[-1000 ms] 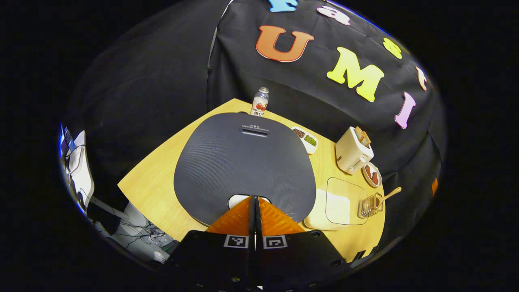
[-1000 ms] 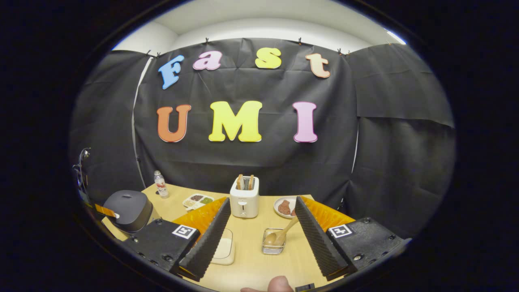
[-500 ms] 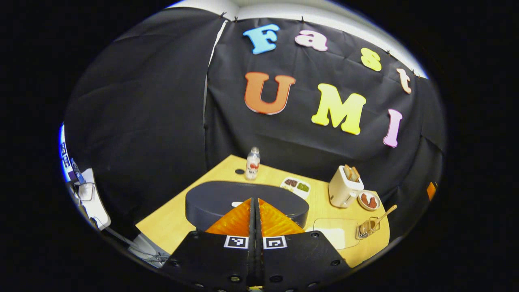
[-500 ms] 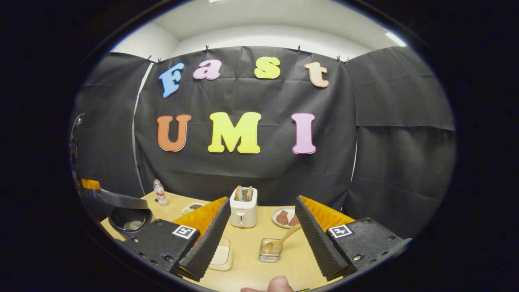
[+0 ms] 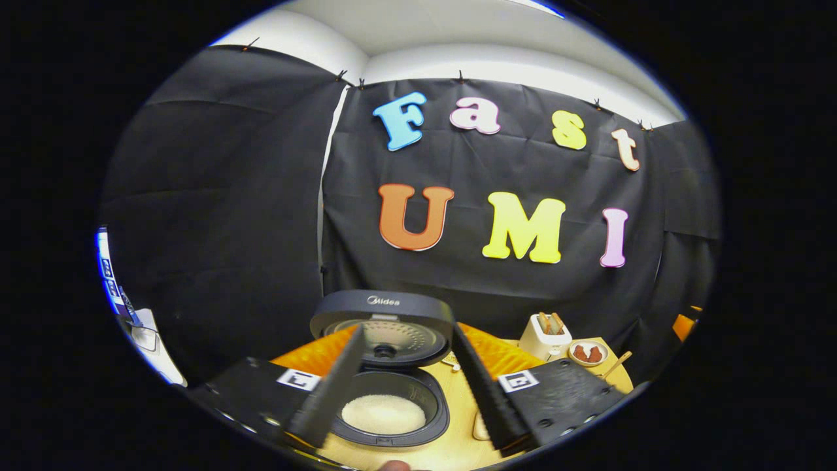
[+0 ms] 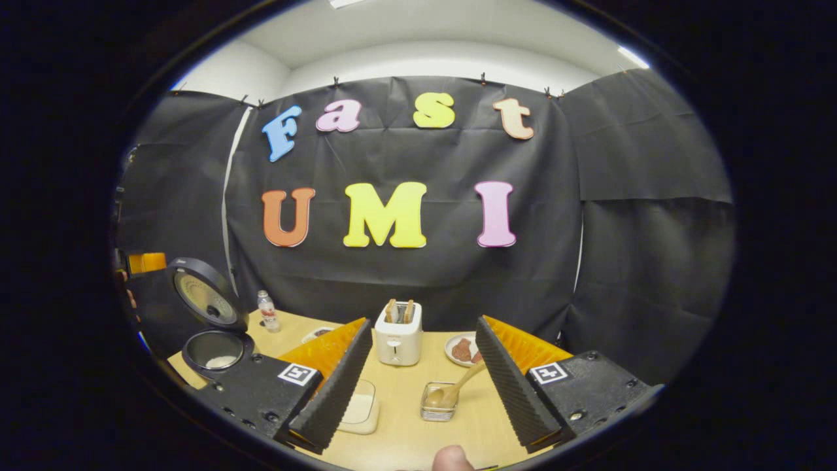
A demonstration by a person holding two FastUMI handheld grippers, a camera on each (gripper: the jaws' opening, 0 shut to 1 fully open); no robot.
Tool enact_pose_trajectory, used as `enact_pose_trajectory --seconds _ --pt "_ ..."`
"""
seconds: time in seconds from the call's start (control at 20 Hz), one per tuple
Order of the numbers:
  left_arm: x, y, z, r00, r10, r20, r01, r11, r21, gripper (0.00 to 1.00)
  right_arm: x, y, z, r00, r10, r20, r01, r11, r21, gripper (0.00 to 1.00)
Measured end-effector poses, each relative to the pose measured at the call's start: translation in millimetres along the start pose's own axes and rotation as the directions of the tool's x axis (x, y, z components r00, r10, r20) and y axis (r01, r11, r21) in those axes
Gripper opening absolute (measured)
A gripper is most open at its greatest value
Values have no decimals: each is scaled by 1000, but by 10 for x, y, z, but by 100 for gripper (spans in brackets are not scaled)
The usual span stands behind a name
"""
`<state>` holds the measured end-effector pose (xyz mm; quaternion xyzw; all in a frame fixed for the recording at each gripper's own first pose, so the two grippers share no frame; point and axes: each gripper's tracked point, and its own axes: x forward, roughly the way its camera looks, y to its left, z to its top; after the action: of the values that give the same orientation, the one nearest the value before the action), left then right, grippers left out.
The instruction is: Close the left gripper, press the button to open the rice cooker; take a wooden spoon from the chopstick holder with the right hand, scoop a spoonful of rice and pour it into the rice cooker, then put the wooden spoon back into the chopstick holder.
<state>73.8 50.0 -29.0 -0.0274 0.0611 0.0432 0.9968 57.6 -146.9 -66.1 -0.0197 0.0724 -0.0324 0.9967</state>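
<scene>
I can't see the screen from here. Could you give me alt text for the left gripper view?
An open rice cooker sits on a wooden table with its lid raised and white rice in the pot, framed between the open fingers of the left gripper. A toaster stands farther right.

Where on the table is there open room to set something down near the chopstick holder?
Bare wood lies in front of the chopstick holder, toward the right hand-held gripper, and between the holder and the toaster. It is crowded behind it: toaster and plate of meat stand close. To its left sits the rice container; the open rice cooker fills the far left corner.
</scene>
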Motion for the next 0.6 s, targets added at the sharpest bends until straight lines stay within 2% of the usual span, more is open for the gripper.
enact_pose_trajectory --seconds 0.05,0.2,0.25,0.3,0.35,0.6 --pt "-8 -44 26 1000 -4 12 4 1000 0 97 6 -24 -47 1000 0 -11 0 1000 3 100" --pt "-78 -233 29 999 -25 35 25 1000 -1 94 67 -90 -203 999 21 -35 -20 1000 23 98" --pt "-113 -266 20 999 -26 38 26 1000 5 94 122 -147 -316 998 24 -57 -22 999 26 100" --pt "-141 -284 26 999 -26 39 26 1000 13 100 167 -193 -413 997 24 -76 -22 999 25 100" --pt "-175 -320 46 999 -27 41 27 999 19 94 223 -253 -503 995 19 -93 -17 1000 24 100" --pt "-195 -473 140 998 -15 66 15 1000 -7 94 639 -520 -974 986 7 -166 -9 1000 -15 98"
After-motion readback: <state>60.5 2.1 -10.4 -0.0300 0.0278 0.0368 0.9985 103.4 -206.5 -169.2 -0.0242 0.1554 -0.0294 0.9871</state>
